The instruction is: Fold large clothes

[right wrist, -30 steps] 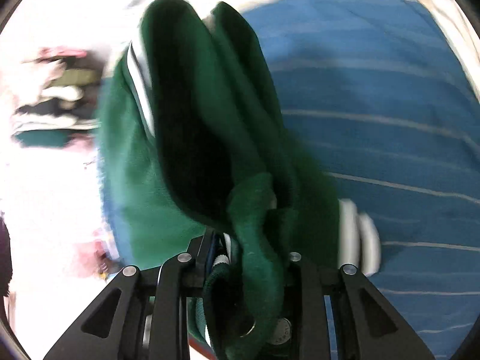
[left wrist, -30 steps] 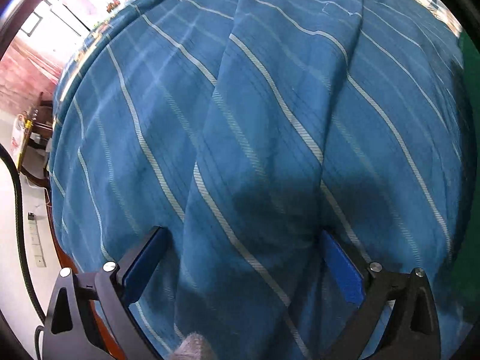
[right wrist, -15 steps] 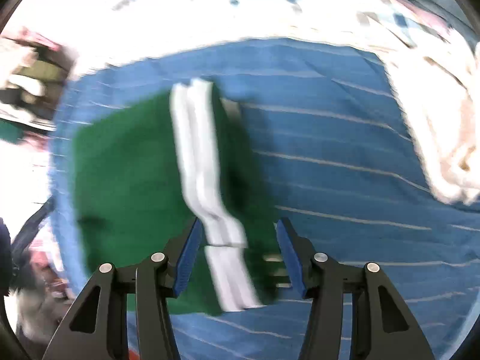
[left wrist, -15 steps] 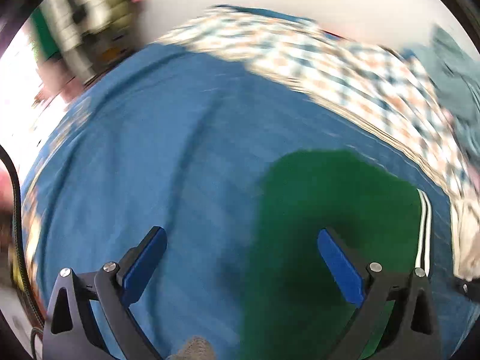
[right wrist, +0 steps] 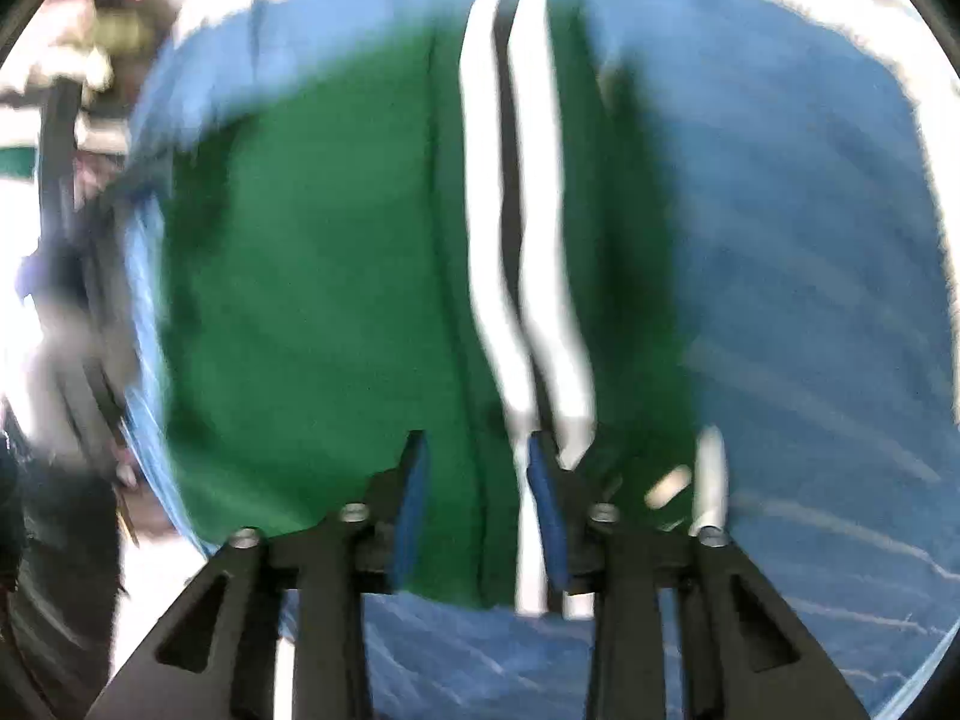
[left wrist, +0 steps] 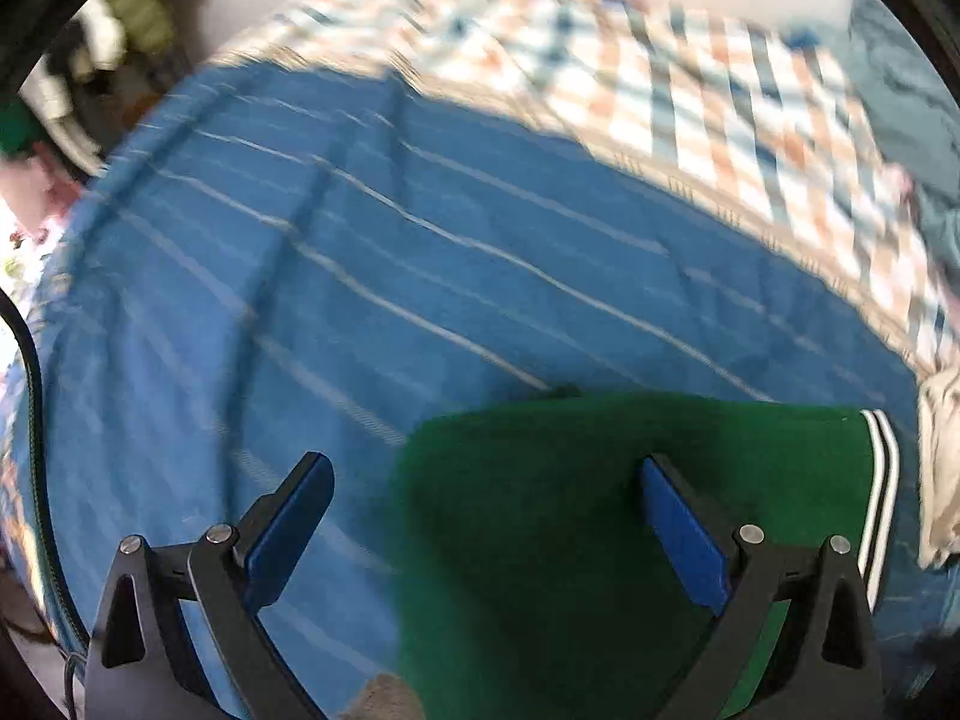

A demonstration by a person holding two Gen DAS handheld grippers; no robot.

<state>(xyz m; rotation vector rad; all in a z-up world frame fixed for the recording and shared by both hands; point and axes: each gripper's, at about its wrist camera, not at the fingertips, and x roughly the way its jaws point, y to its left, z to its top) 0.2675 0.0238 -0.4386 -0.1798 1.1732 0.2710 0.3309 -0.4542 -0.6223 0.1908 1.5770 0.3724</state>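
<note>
A folded green garment with white side stripes lies flat on the blue striped bedsheet. In the left wrist view it fills the lower right. My left gripper hangs wide open above the garment's left edge, with nothing between its pads. In the right wrist view my right gripper stands open over the garment near its stripes. Its blue pads are apart and do not press the cloth. The picture is blurred by motion.
A checked blanket covers the far part of the bed. A cream cloth lies right of the garment and a teal one at the far right. Piled clothes sit beyond the bed's left edge.
My right gripper let go of the bunched green garment, which now lies flat on the sheet. My left gripper swung from bare sheet to above the garment.
</note>
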